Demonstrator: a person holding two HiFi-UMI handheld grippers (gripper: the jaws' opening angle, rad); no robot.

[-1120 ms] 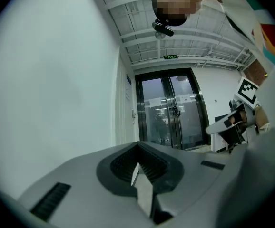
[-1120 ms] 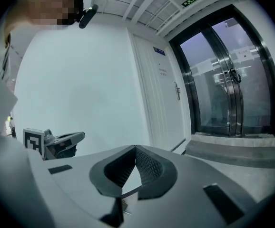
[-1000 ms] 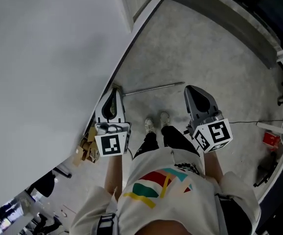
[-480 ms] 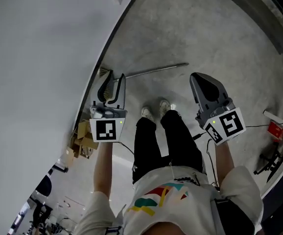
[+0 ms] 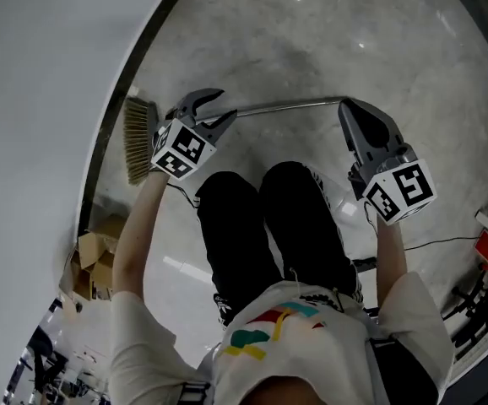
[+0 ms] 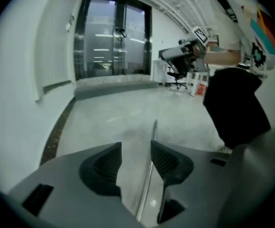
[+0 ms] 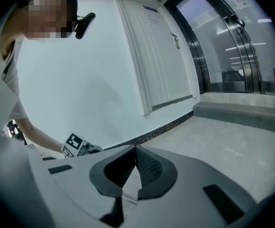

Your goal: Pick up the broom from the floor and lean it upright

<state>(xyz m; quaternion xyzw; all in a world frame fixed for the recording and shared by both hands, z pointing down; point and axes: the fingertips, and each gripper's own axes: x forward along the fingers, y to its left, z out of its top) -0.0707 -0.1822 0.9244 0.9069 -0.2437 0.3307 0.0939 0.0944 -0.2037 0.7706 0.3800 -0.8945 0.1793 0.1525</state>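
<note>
jaws of left gripper (image 5: 223,105), just opening, straddle broom (image 5: 286,105) — right gripper (image 5: 351,105) (closed) nearby.

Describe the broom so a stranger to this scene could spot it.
Follow the white wall on the left down to its dark baseboard. The broom lies flat on the grey floor there, straw bristles by the baseboard, thin metal handle pointing right. Unlike the cardboard boxes by the same wall, it is long and slim.

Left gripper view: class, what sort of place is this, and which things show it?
Probably an indoor office or lab hall. It has tall glass doors, a smooth, shiny concrete floor and office chairs standing in the background.
</note>
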